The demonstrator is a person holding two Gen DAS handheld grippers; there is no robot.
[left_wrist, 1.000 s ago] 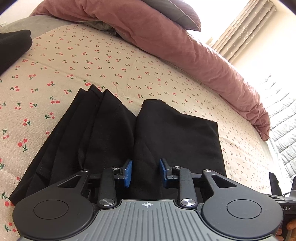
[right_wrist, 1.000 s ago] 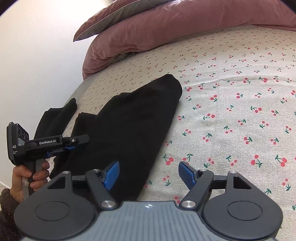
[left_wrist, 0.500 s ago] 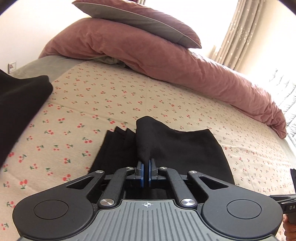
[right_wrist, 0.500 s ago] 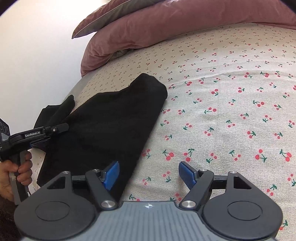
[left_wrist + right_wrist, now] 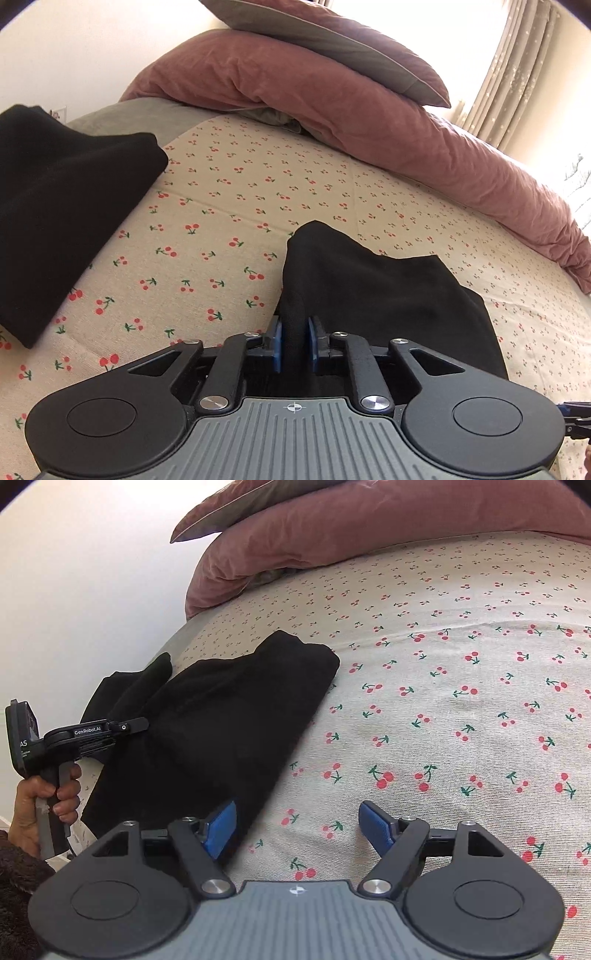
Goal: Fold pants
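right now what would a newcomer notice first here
The folded black fabric pants lying on the cream cherry-print bedsheet, a thick fold pinched in the left gripper. Behind them, a rumpled dusty-pink duvet stretches across the bed's far side.

A bed fills most of both views, covered by a cream sheet printed with small red cherries. A grey cover shows at the sheet's far edge, upper left in the left view. A dusty pink duvet lies bunched across the top of both frames, with 1 grey pillow on it. A plain pale wall fills the upper left. Beige curtains hang in the upper right of the left view, with bright daylight beside them.
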